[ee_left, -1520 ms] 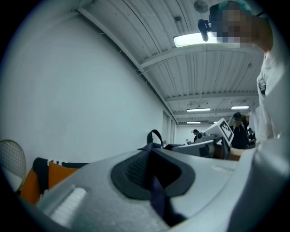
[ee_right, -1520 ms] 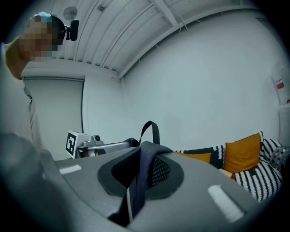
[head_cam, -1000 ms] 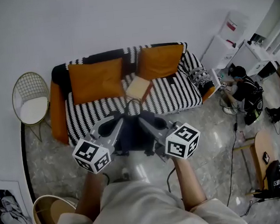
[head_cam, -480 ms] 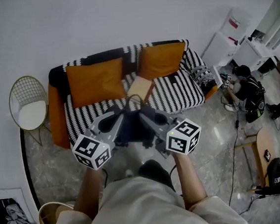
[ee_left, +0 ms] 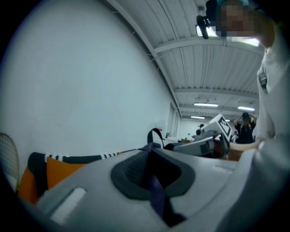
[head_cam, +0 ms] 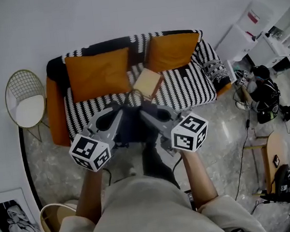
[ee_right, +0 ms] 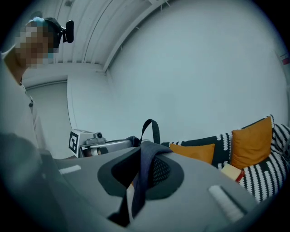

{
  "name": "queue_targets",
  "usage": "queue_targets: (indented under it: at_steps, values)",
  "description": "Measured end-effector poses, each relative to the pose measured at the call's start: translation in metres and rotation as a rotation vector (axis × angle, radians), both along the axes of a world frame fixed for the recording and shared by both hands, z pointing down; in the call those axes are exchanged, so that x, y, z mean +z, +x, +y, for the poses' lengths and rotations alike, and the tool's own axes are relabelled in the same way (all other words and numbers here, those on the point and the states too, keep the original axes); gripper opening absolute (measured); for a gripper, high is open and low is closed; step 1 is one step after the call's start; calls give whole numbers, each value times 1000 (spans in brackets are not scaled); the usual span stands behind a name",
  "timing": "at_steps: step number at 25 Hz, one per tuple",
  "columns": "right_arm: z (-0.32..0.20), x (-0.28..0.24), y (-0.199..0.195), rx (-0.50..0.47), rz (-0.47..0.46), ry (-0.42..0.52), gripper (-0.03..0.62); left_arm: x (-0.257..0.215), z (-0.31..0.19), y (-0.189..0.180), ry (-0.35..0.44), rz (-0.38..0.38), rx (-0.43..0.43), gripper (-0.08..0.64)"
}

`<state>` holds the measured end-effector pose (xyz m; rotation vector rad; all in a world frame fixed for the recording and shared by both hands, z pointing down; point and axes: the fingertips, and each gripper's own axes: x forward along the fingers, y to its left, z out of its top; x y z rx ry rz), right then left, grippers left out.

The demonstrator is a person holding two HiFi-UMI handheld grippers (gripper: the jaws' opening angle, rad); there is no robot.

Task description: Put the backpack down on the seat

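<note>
The left gripper [ee_left: 150, 159] has its jaws pressed together on a blue strap [ee_left: 157, 195] that runs flat between the pads and out towards the camera. The right gripper [ee_right: 143, 159] is closed nearly as far on a dark strap [ee_right: 138, 186], a thicker band that keeps its jaws a little apart. Both straps belong to the backpack [head_cam: 134, 130], whose grab loop [ee_right: 151, 129] stands up just past the jaw tips (it shows the same way in the left gripper view). In the head view the two grippers point forward and converge, with their marker cubes out to either side, and the dark bag hangs between them. The backpack sits at the front edge of the sofa [head_cam: 58, 122], overlapping the near rim of the black-and-white striped seat [head_cam: 183, 91]; whether its bottom touches the cushion cannot be told. Further back on the seat lies a tan book [head_cam: 147, 81], between two orange cushions [head_cam: 98, 74] leaning against the backrest. A wire chair [head_cam: 25, 102] stands beside the sofa's left arm, and a seated person [head_cam: 264, 94] is well off to the right.
</note>
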<state>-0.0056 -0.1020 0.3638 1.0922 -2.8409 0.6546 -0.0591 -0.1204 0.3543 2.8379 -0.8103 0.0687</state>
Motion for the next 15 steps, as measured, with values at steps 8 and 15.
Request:
queue_targets:
  at_steps: [8, 15]
  values:
    - [-64, 28, 15, -110, 28, -50, 25, 27, -67, 16, -62, -11, -57, 6]
    - [-124, 40, 37, -148, 4, -83, 25, 39, -125, 37, -95, -27, -103, 6]
